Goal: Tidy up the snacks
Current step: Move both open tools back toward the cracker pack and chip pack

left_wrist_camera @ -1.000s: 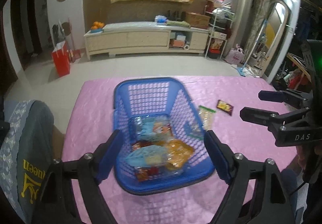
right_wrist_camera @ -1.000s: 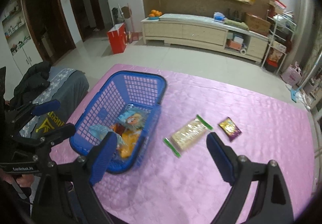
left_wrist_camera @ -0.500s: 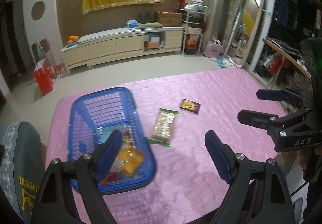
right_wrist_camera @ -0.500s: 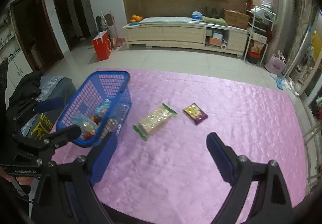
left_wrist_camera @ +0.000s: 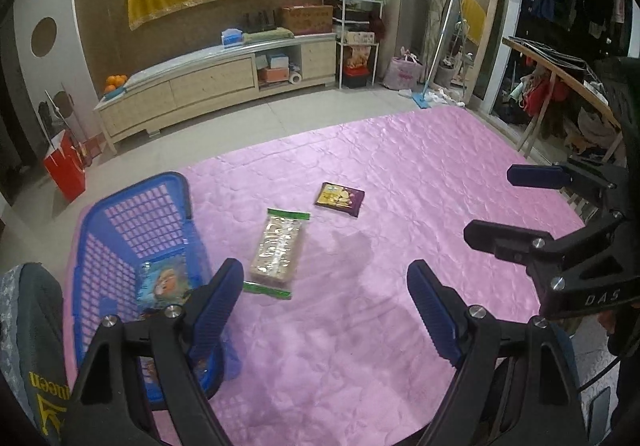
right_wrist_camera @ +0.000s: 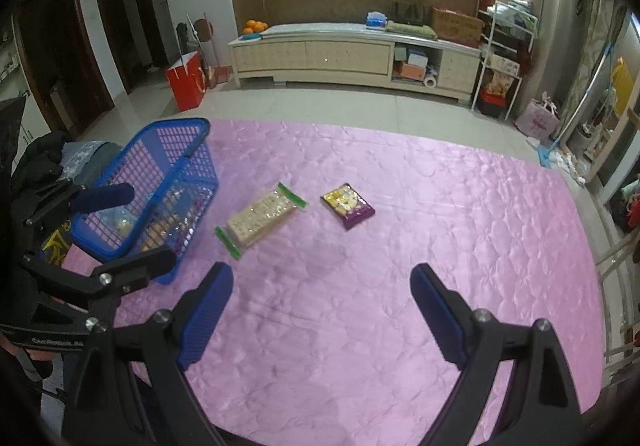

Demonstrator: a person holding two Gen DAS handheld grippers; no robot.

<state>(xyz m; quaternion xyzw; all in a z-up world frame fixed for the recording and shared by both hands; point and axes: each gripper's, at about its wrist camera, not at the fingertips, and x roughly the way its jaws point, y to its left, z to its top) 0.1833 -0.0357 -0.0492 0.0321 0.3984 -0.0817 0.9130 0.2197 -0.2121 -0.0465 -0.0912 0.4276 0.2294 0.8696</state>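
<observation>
From the left wrist, the left gripper (left_wrist_camera: pixel 325 286) is hanging wide and empty above the pink cloth (left_wrist_camera: pixel 420 173), with the cracker pack (left_wrist_camera: pixel 279 250) lying just beside the blue basket (left_wrist_camera: pixel 132 230) (snacks already inside). From the right wrist, the right gripper (right_wrist_camera: pixel 322 292) is also gaping wide, holding nothing, while the purple packet (right_wrist_camera: pixel 347 205) is lying near the crackers.

A big table with a shiny pink cloth (right_wrist_camera: pixel 440 205) holds three things: a blue basket (right_wrist_camera: pixel 160 149) at its left edge, a long cracker pack (right_wrist_camera: pixel 260 215) beside it, and a small purple snack bag (right_wrist_camera: pixel 348 205) nearby.
</observation>
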